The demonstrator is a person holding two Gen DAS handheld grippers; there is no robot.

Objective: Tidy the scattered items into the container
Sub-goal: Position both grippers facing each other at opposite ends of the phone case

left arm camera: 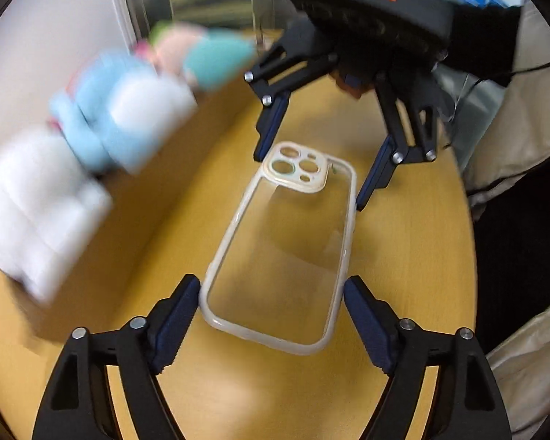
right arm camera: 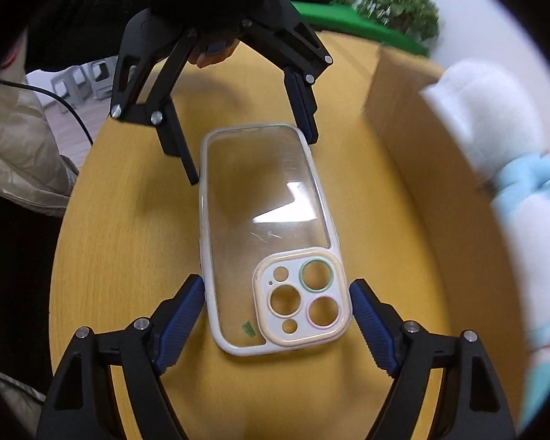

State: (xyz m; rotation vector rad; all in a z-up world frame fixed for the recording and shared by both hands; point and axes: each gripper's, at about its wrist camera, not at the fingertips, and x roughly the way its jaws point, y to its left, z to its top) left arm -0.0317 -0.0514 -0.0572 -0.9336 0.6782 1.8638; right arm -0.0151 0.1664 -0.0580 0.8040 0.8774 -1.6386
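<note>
Clear phone case with cream bumper rim and cream camera-cutout block (left arm camera: 286,242) lying flat, near mid round yellow wood-grain table (left arm camera: 403,256). Not in the container. Camera-cutout end toward right gripper, plain end toward left gripper.

Left gripper (left arm camera: 273,289): black frame, blue ribbed pads. Jaws narrowed onto plain end of case, one pad on each long edge, both looking in contact. Reads as a grip across the case's width. Opposite view agrees: fingertips sitting at both corners of that end.

Right gripper (right arm camera: 277,289): same build, facing the left one from the other end. Jaws roughly half open, straddling camera-cutout end. Left pad against bumper rim, right pad touching or a hair off; too close to separate cleanly. Taken as clamped on the case.

Cannot tell whether case is lifted or resting on table; shadow visible through the clear back.

Brown cardboard box (right arm camera: 403,117) at table edge, to the right in right-wrist view, just beside the case. White and light-blue plush toys (right arm camera: 495,146) showing above box wall, heavily blurred; cannot tell how far inside. Pink and teal plush bits (left arm camera: 201,55) behind them in left-wrist view.

Black knit sleeve (right arm camera: 91,11) and fingertips (right arm camera: 209,55) on left gripper's handle. Green plants (right arm camera: 396,7) in background.
</note>
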